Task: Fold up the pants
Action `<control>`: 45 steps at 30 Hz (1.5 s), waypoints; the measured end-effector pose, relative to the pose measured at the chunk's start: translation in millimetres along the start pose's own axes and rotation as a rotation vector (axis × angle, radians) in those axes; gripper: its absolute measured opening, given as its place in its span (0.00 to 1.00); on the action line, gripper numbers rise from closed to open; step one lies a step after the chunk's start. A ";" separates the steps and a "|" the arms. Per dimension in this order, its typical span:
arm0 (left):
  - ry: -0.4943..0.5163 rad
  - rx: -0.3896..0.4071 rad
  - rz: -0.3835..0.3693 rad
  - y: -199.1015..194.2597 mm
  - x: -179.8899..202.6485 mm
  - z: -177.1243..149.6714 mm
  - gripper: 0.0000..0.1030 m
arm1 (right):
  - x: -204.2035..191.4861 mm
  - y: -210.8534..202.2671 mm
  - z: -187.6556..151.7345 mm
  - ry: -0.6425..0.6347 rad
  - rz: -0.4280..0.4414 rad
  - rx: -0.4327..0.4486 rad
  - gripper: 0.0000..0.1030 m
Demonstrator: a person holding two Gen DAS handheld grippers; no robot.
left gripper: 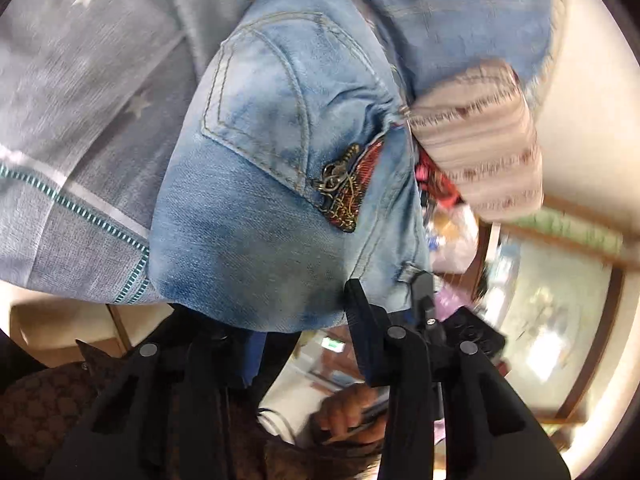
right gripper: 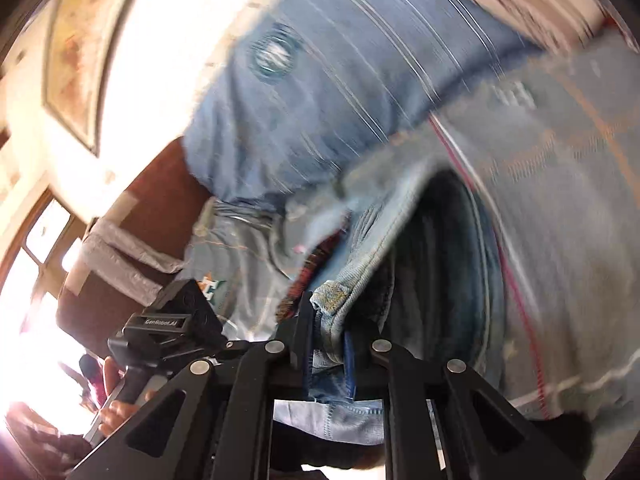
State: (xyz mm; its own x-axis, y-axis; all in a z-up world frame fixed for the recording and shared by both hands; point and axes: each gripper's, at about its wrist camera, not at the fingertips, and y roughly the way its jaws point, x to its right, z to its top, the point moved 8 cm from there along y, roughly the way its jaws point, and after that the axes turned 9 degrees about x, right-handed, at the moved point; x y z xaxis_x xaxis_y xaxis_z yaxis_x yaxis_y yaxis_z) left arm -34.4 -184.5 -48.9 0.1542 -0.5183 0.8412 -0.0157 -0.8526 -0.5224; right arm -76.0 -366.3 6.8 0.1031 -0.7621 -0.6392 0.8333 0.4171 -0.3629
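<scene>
1. Denim, light blue, washed: jeans (left gripper: 272, 184) fill centre of left wrist view, lifted off the bedding, hanging bunched.
2. Back pocket (left gripper: 260, 112) with curved double stitching at 11 o'clock of frame centre; embroidered patch (left gripper: 348, 188) with metal-look thread and red cloth at 3 o'clock of pocket.
3. Left gripper (left gripper: 384, 300) pinched onto jeans edge near a belt loop, at 5 o'clock of frame centre; fingers close together, cloth between them.
4. Grey bedding (left gripper: 80, 120) with white stars and teal dashed trim (left gripper: 96, 216) at 9 o'clock, behind jeans.
5. Second blue garment (left gripper: 460, 20) at 1 o'clock; striped pale cloth (left gripper: 480, 144) at 3 o'clock, motion-blurred.
6. Right wrist view heavily blurred. Right gripper (right gripper: 328, 328) clamped on folded waistband (right gripper: 332, 300) at 6 o'clock, denim pressed between blue finger pads (right gripper: 350, 360).
7. Jeans (right gripper: 400, 220) rise toward 12 o'clock from that grip; dark interior of opening at 3 o'clock of grip.
8. Blue fabric (right gripper: 340, 92) with a round mark at 12 o'clock; grey cloth with red line (right gripper: 560, 200) at 3 o'clock.
9. Other black gripper body (right gripper: 172, 320) at 8 o'clock, hand (right gripper: 116, 404) on its handle below.
10. Bright window glare at 8 o'clock; framed picture (right gripper: 76, 52) at 10 o'clock.
</scene>
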 end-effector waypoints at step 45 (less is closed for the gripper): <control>0.437 0.219 0.291 10.1 21.7 122.2 0.48 | 94.9 56.7 47.6 0.072 -0.180 -0.012 0.28</control>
State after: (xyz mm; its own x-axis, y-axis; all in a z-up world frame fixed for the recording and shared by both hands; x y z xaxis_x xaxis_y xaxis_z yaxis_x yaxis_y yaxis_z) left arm 89.5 -196.1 -53.0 -0.2500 -0.7494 0.6131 0.2162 -0.6604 -0.7191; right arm 6.9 -438.5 -42.1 -0.0864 -0.7877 -0.6099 0.8283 0.2834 -0.4833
